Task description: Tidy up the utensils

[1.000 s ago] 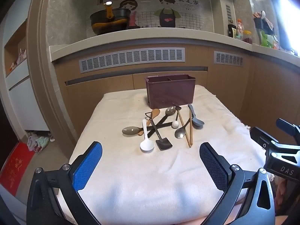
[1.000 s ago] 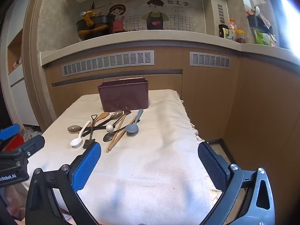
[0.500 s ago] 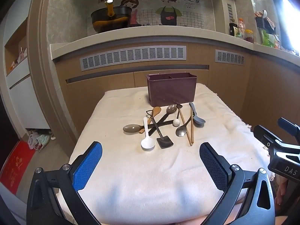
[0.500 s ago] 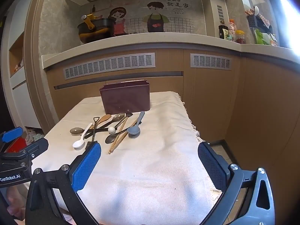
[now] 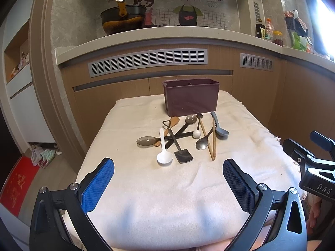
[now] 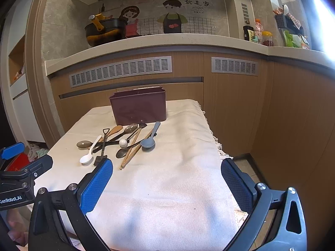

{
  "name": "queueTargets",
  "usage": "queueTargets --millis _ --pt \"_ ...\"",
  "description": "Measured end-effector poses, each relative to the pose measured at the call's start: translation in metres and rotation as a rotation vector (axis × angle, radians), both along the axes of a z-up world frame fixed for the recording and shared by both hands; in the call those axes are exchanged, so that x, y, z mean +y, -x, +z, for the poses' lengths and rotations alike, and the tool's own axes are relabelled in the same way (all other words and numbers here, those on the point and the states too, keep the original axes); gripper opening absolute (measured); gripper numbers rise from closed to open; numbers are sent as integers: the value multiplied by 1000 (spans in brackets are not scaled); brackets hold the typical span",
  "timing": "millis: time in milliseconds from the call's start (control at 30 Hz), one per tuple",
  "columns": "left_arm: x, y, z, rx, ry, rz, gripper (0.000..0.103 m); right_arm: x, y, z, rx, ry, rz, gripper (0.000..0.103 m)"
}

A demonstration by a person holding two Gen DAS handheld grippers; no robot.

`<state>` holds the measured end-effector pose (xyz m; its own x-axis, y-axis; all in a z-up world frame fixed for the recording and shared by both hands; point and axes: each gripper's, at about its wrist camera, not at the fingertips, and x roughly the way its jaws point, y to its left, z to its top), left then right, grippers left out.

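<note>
A heap of utensils lies mid-table in front of a maroon two-compartment holder point(image 5: 191, 96) point(image 6: 139, 108): a white spoon point(image 5: 164, 157) point(image 6: 87, 158), a black shovel-shaped spoon point(image 5: 183, 156) point(image 6: 100, 159), wooden chopsticks point(image 5: 213, 142) point(image 6: 130, 150), a grey-blue spoon point(image 5: 221, 132) point(image 6: 148, 142), a wooden spoon point(image 5: 173, 121), and dark metal spoons point(image 5: 146, 141). My left gripper point(image 5: 168, 181) is open above the near cloth, short of the white spoon. My right gripper point(image 6: 166, 179) is open too, to the right of the heap, with nothing between its fingers.
The table wears a cream cloth point(image 5: 167, 198) with a fringed right edge point(image 6: 217, 146). Behind it runs a wooden cabinet front with vents point(image 5: 147, 61) under a counter holding a wok point(image 5: 123, 21). Floor drops off at both sides; a red mat point(image 5: 16, 183) lies lower left.
Both grippers have edged slightly forward toward the utensils, which now sit a little lower and larger in view. Nothing on the table has moved; both stay open.
</note>
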<state>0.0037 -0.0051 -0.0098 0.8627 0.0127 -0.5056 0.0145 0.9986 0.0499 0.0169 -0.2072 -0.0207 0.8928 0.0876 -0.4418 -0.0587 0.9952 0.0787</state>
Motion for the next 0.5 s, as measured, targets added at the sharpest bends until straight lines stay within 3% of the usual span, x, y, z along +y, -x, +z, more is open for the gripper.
queueTargets --millis 500 --pt "0 0 0 1 2 1 103 0 0 -1 -3 6 -3 103"
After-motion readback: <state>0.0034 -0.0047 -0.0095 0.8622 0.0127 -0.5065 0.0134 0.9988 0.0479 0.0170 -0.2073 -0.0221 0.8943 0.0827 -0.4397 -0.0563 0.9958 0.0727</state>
